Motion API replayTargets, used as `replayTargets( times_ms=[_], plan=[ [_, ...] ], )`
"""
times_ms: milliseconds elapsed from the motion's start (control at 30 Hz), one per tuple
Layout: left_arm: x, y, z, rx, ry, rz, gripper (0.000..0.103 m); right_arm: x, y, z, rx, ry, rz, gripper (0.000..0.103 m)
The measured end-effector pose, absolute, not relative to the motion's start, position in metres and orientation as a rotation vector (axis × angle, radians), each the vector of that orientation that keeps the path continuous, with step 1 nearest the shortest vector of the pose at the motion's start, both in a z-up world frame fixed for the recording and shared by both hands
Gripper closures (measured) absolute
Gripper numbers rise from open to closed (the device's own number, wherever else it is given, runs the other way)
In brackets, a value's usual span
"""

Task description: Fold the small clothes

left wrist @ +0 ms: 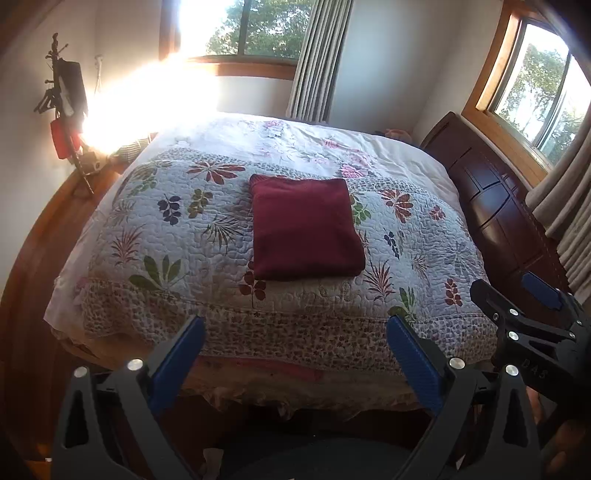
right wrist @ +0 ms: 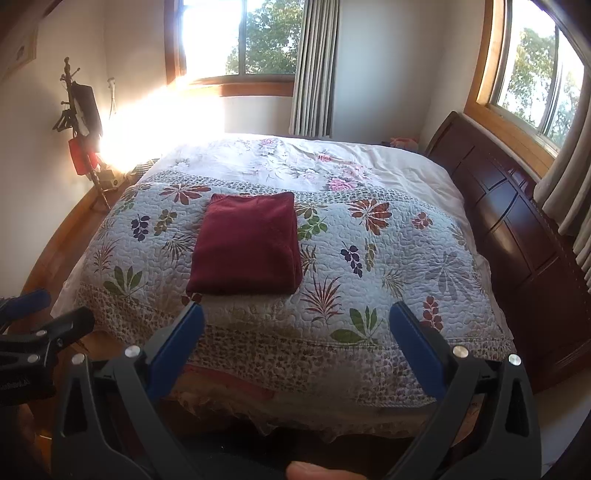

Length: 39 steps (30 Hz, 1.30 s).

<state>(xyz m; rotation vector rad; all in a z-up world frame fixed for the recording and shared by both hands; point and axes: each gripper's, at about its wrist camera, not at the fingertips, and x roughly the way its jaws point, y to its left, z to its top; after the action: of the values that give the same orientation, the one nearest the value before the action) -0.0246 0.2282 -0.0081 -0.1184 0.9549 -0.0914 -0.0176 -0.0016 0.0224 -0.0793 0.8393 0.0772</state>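
A: Quick one. Left claw [left wrist: 295, 332]?

B: Released, jaws spread wide, nothing between them. It hangs off the near edge of the bed [left wrist: 424, 166]. Right claw [right wrist: 297, 321] is the same: spread, empty, also short of the quilt [right wrist: 406, 251].

A: Garment?

B: Maroon cloth [left wrist: 304, 229], flat on the quilt, well ahead of both claws. From the left claw it sits straight ahead, about centred between the fingers. From the right claw it's ahead and off to the left, its near edge just past the left fingertip in that view.

A: Shape?

B: Neat square, edges stacked, looks already folded. I'd judge the fold done or one halving away. Can't tell how many layers.

A: So the step?

B: Likely a last fold or just backing off. If folding again: come in low, each claw to a near corner, left claw on the corner on its own side, right claw likewise. Pinch all layers together, not only the top one, or the stack slides apart.

A: Risks?

B: Quilt is soft and puffy, so a deep dip catches it along with the cloth. Keep the fingertips shallow. Lift both corners level, carry them over to the far edge, lay down and then let go.

A: Anything else?

B: Glare from the window [left wrist: 236, 29] washes out the far left corner of the bed. The cloth stays clear of it.
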Motion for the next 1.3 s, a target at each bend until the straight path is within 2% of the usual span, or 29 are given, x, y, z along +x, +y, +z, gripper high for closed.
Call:
replayTargets(
  times_ms=[1300],
  plan=[
    [-0.019, 0.235, -0.006, -0.116, 0.952, -0.074, 0.004, -0.014, 0.007, 0.027, -0.091, 0.831, 0.084, 0.003]
  ],
)
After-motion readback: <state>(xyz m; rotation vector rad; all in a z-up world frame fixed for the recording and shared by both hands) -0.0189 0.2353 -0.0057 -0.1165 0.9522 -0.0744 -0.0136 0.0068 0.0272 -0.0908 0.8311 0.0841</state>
